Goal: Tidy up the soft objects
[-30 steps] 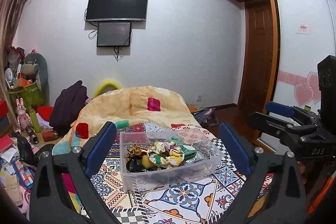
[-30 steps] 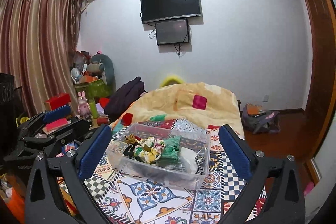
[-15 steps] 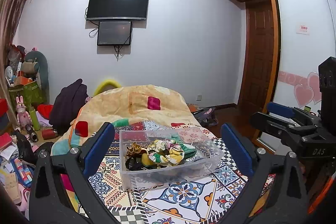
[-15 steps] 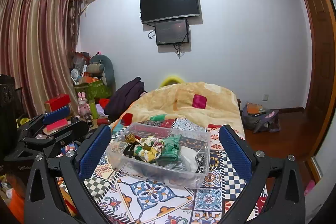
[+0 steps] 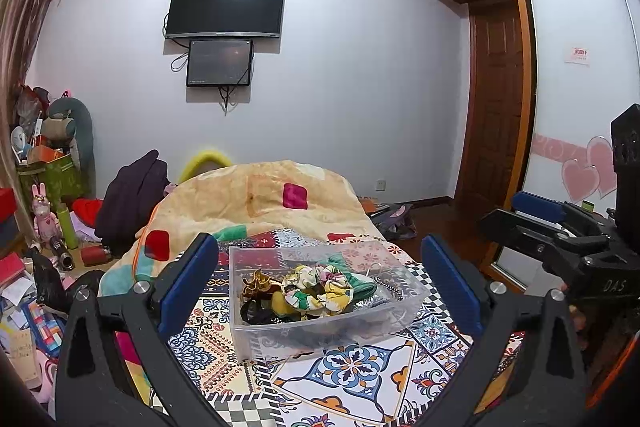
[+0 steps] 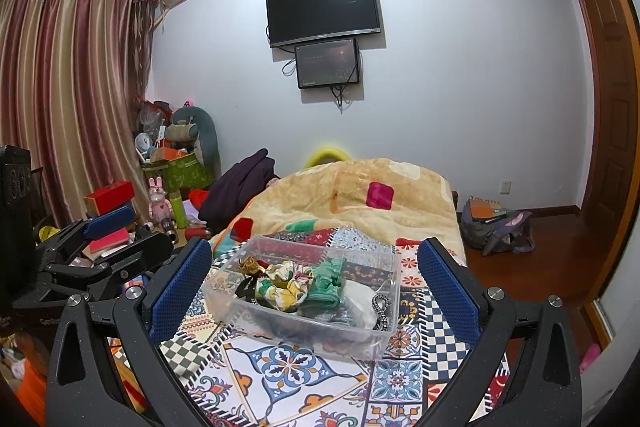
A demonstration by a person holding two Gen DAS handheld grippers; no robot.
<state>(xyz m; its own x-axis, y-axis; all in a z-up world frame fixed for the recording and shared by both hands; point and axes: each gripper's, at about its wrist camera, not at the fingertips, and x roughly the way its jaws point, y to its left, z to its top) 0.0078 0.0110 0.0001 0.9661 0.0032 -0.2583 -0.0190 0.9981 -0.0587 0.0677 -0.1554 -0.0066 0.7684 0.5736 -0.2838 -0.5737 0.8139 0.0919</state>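
Both grippers are hanging over the bed with jaws spread wide, nothing in them. The left gripper (image 5: 320,283) and right gripper (image 6: 314,283) each frame the clear bin (image 5: 256,331) between their blue pads, not touching it. The bin sits on the patterned quilt (image 6: 292,367), and the scrunchies (image 5: 316,287) are piled inside: a floral one, a green one (image 6: 326,285), plus a dark one at the left end.
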